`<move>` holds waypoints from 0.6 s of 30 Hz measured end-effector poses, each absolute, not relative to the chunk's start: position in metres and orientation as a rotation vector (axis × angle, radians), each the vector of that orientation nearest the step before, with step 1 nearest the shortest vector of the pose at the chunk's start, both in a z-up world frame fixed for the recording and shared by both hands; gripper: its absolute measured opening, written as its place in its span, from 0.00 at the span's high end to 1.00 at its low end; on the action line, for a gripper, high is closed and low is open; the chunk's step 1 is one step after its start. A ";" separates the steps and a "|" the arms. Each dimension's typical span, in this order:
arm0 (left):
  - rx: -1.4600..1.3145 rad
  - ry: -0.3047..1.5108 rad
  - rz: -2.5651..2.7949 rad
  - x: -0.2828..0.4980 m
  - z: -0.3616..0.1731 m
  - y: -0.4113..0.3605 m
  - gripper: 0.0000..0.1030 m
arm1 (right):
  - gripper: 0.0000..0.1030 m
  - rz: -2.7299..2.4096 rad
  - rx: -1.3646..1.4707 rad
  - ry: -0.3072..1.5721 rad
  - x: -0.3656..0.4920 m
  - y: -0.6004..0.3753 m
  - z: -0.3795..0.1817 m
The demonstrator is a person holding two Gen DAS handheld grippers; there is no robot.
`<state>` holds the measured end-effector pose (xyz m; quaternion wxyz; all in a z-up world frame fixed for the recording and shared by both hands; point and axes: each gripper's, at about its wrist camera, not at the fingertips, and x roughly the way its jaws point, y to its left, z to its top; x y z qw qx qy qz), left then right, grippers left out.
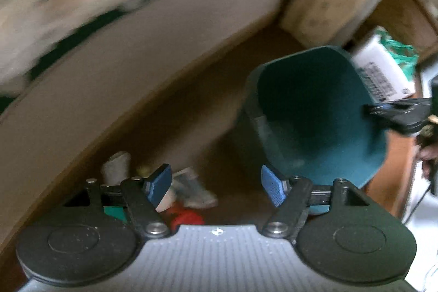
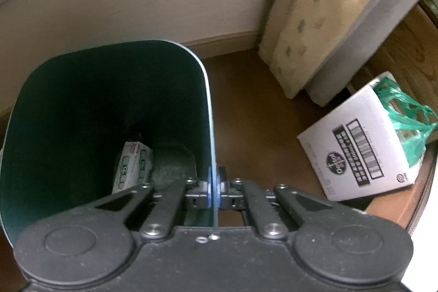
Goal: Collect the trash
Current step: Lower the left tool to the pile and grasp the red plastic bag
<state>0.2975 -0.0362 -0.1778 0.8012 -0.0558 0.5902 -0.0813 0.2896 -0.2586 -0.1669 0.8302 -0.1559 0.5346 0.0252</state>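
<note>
Through the left wrist view: left gripper [image 1: 216,184] agape and empty above floor litter, namely a red scrap [image 1: 189,218] and pale wrappers [image 1: 195,189], uncollected beside the bin [image 1: 314,114]. Through the right wrist view: right gripper [image 2: 213,189] clamped on the bin's rim, one carton [image 2: 132,167] already inside.

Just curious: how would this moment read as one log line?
left gripper: open, empty, over floor litter | right gripper: shut on bin rim | bin: one packet inside
</note>
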 end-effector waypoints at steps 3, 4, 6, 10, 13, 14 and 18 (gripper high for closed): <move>-0.095 1.311 -0.117 0.283 -0.200 -0.016 0.31 | 0.98 0.025 -0.317 1.141 0.290 -0.268 -0.165; -0.087 1.328 -0.111 0.280 -0.210 -0.011 0.31 | 0.98 0.017 -0.311 1.143 0.290 -0.271 -0.164; -0.077 1.378 -0.116 0.273 -0.239 -0.003 0.31 | 0.98 0.005 -0.310 1.143 0.291 -0.277 -0.163; -0.113 1.478 -0.138 0.264 -0.299 -0.011 0.31 | 0.99 -0.008 -0.291 1.150 0.290 -0.284 -0.163; -0.086 1.521 -0.183 0.259 -0.338 -0.034 0.31 | 0.99 -0.007 -0.282 1.145 0.288 -0.284 -0.163; -0.080 1.535 -0.197 0.258 -0.350 -0.042 0.31 | 0.99 -0.008 -0.281 1.143 0.289 -0.284 -0.163; -0.077 1.590 -0.210 0.258 -0.389 -0.052 0.31 | 0.98 -0.010 -0.277 1.134 0.290 -0.287 -0.165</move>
